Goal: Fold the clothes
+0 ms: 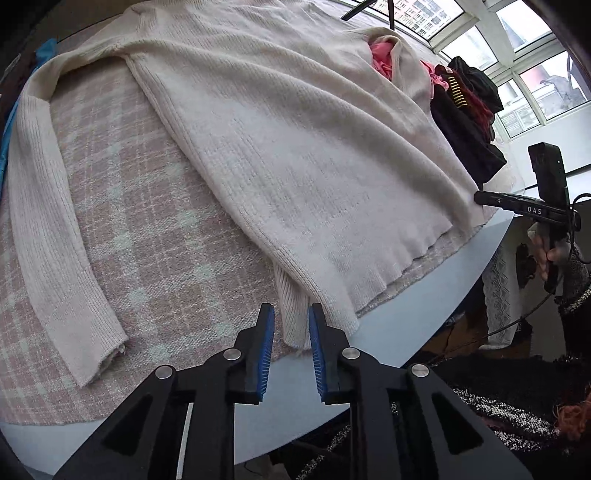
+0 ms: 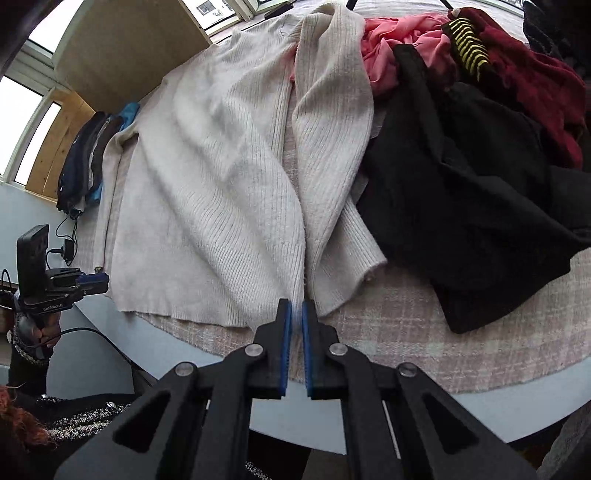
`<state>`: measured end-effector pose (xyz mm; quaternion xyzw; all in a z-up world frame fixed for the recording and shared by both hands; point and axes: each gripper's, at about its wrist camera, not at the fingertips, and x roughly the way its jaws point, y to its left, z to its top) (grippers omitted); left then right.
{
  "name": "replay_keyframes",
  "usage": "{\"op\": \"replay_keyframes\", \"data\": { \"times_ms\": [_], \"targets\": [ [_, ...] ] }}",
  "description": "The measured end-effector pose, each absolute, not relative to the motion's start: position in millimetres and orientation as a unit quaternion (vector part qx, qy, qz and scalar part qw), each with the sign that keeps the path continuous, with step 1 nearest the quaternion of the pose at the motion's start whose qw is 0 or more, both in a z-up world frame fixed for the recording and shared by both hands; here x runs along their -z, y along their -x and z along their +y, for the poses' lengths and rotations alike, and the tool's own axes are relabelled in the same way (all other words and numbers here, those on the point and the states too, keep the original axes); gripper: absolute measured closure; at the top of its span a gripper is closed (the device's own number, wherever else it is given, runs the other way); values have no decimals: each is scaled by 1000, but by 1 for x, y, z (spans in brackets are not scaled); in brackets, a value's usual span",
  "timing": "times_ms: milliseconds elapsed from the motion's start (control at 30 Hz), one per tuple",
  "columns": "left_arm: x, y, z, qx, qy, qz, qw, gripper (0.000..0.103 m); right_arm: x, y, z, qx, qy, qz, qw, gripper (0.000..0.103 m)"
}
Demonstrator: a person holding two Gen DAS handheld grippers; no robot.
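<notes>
Left wrist view: the left hand-held gripper (image 1: pixel 291 317) straddles a cream sweater's (image 1: pixel 295 147) cuff, parted; the right hand-held gripper (image 2: pixel 296 314) pinches its hem on the bench (image 2: pixel 406 417).

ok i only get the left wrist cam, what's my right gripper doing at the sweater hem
Observer: the right gripper has its tips at the cream sweater hem. The jaws are nearly closed, and I can't tell if it's pinching.
Operator: where's the sleeve on that side
Observer: that sleeve lies alongside the body, with its cuff down near the hem, just beside the gripper.
Operator: anything crowding it
Observer: a black garment lies against the sleeve's outer edge. A pink garment and dark red clothes are piled behind it.
</notes>
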<state>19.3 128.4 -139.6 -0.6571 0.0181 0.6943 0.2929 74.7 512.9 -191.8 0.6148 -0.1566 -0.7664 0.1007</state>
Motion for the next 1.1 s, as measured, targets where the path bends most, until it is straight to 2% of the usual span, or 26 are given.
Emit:
{"op": "replay_keyframes", "data": {
  "times_ms": [200,233,267,367,567,700,800,933,1033,1100],
  "targets": [
    [150,-15,148,-693,659,26,291,85,192,-62,515,768,-612,-148,112,97],
    [149,-14,150,-698,653,28,291,86,193,-61,515,768,-613,-149,115,97],
    [148,-15,152,-701,650,35,292,95,194,-60,516,767,-613,-150,118,97],
    [143,-18,152,-706,642,52,295,98,195,-57,516,767,-613,-149,121,97],
    [130,-27,120,-698,649,27,301,95,195,-54,523,765,-611,-155,128,97],
    [131,-40,125,-693,647,59,313,95,198,-52,519,761,-617,-150,131,97],
    [136,-44,141,-692,643,87,316,86,199,-50,515,761,-618,-145,135,97],
    [141,-47,156,-696,631,139,313,85,198,-49,515,761,-618,-141,140,97],
    [141,-48,160,-705,617,164,309,95,198,-50,515,761,-618,-140,142,97],
    [140,-45,156,-704,624,145,308,97,199,-50,514,761,-617,-140,142,97]
  ]
}}
